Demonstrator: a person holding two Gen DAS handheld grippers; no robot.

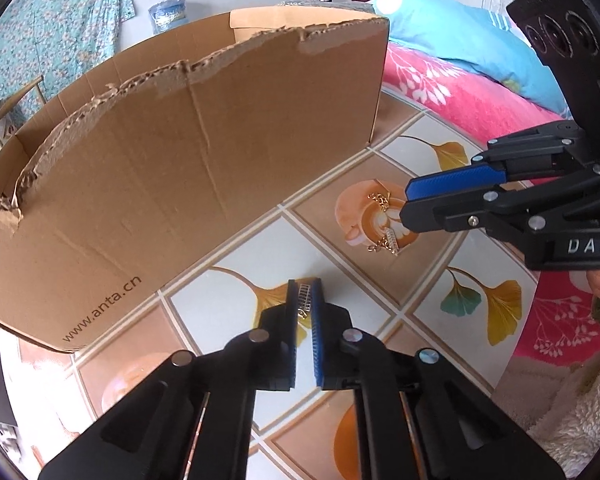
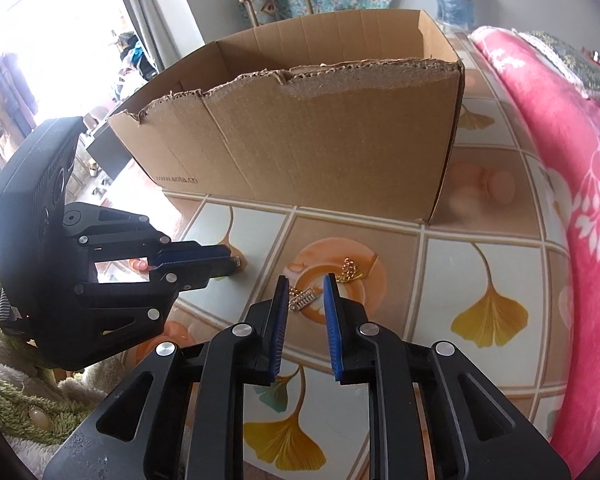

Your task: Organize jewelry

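Note:
My left gripper (image 1: 305, 294) is shut on a small silver ladder-shaped jewelry piece (image 1: 303, 298), held above the table in front of the cardboard box (image 1: 172, 168). It also shows in the right wrist view (image 2: 230, 264), at the left. A gold chain with a rectangular charm (image 1: 384, 226) lies on the orange cup print of the tablecloth. My right gripper (image 2: 306, 286) is open, its fingers on either side of that charm (image 2: 304, 302). In the left wrist view the right gripper (image 1: 406, 204) comes in from the right, just above the chain.
The open box (image 2: 320, 148) with a torn front edge stands at the back of the table (image 2: 480, 276). A pink floral blanket (image 2: 572, 200) lies along the right, with a blue pillow (image 1: 452, 28) behind. A fuzzy cloth (image 2: 12, 400) is at the lower left.

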